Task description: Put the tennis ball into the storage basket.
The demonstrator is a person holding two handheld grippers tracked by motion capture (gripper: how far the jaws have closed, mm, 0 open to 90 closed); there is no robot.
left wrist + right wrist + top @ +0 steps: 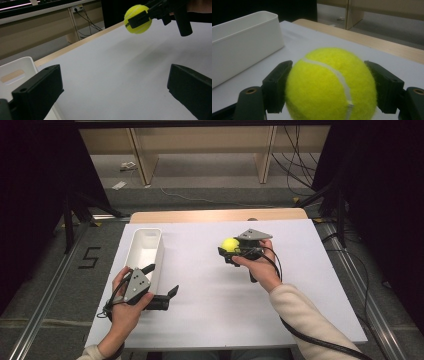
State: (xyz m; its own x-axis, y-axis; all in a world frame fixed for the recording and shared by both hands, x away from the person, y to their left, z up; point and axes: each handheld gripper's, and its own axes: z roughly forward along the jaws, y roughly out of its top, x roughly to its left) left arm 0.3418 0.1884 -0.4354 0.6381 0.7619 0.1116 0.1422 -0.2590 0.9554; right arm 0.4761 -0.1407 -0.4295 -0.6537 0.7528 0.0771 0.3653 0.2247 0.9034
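Observation:
A yellow tennis ball (231, 244) is held off the white table sheet (210, 285), right of the middle. My right gripper (229, 248) is shut on it. In the right gripper view its two black pads (277, 85) press on either side of the ball (332, 85). My left gripper (162, 280) sits at the near left with its jaws wide apart and nothing between them. In the left gripper view its jaws frame bare table, and the ball (138, 19) hangs in the other gripper at the upper right.
A long white bin (134, 245) stands on the left of the table, just beyond my left hand, and looks empty; it shows too as the bin (242, 42) at left. A wooden table edge (215, 215) runs along the far side. Cables trail from both grippers.

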